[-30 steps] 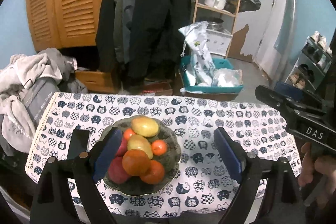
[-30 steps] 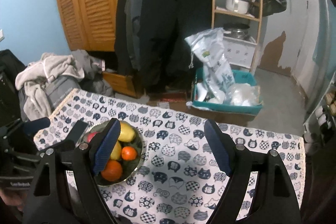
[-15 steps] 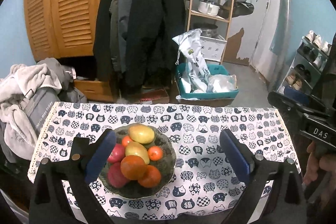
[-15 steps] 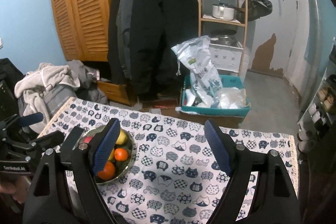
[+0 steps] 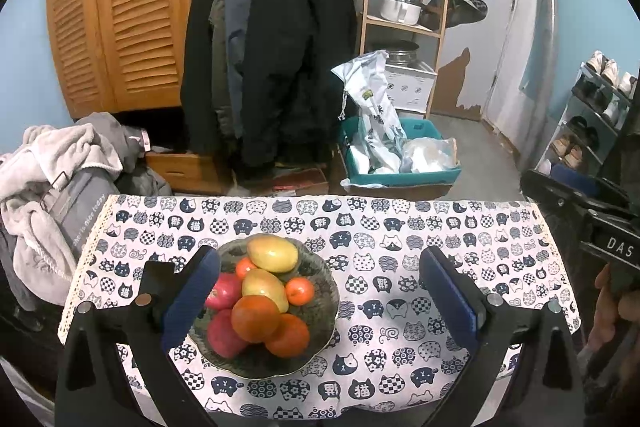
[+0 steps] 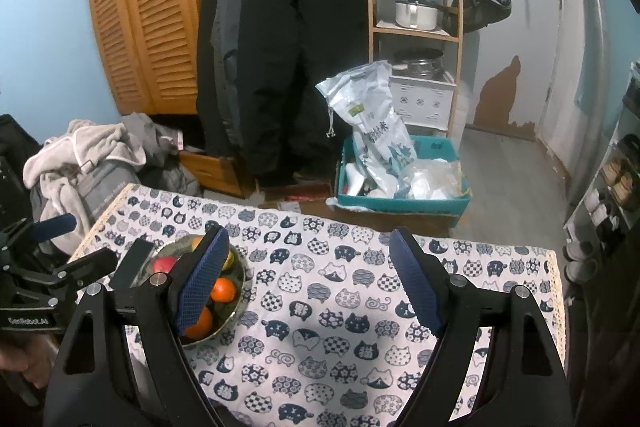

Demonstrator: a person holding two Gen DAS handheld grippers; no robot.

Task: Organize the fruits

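Fruits [image 5: 262,301] were all piled in one greenish bowl [image 5: 320,307] sitting on the bench [image 5: 400,227], toward its left end and close to the near edge, on top of a cat-print cloth [image 5: 440,251]. Counted two yellowish mangoes [image 5: 273,253], a couple of red apples [image 5: 225,291] and a few oranges [image 5: 255,319], all heaped up and touching each other. The left gripper [image 5: 316,301] hung above the near edge with its fingers [image 5: 191,301] spread wide apart, nothing clamped; the bowl showed between them but nearer the left finger, no contact. The right gripper [image 6: 310,281] hovered over the middle of the bench, fingers [image 6: 416,281] also apart and empty, only bare cloth between them, with the bowl [image 6: 239,301] peeking out behind its left finger. Right end of the bench just had cloth on it.
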